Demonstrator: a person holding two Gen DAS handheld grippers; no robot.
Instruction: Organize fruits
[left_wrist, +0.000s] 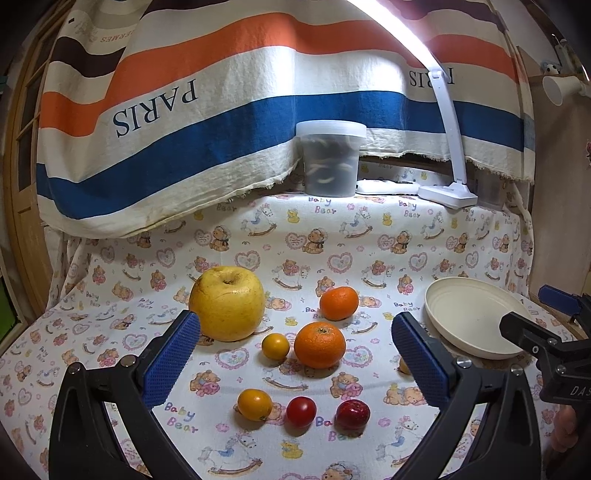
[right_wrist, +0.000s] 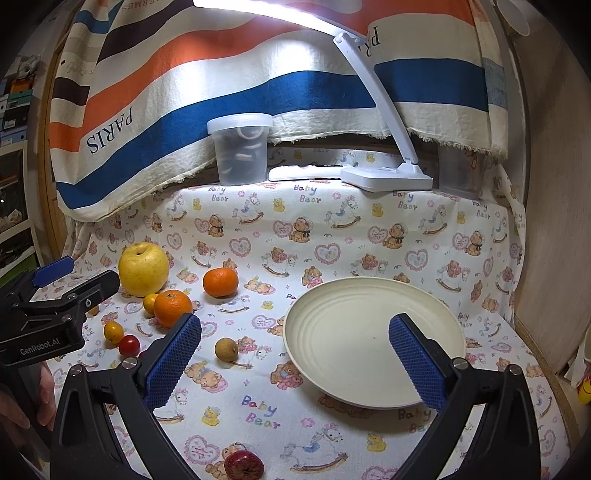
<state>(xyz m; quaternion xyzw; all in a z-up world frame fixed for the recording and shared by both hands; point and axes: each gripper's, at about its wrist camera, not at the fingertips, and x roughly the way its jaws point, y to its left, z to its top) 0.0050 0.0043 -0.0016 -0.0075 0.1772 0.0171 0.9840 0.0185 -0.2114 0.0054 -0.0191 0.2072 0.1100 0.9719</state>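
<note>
Fruits lie on the bear-print cloth: a big yellow apple (left_wrist: 227, 302), two mandarins (left_wrist: 320, 345) (left_wrist: 338, 302), two small yellow tomatoes (left_wrist: 275, 346) (left_wrist: 255, 404), a red cherry tomato (left_wrist: 301, 411) and a dark red fruit (left_wrist: 352, 414). A brown longan (right_wrist: 226, 348) lies left of the empty cream plate (right_wrist: 332, 332). My left gripper (left_wrist: 295, 354) is open and empty above the fruits. My right gripper (right_wrist: 295, 354) is open and empty over the plate's near left edge.
A lidded plastic tub (left_wrist: 330, 158), a white desk lamp (left_wrist: 448, 194) and a remote (right_wrist: 306, 171) stand on the back ledge under a striped cloth. A wooden table edge (right_wrist: 546, 369) runs along the right.
</note>
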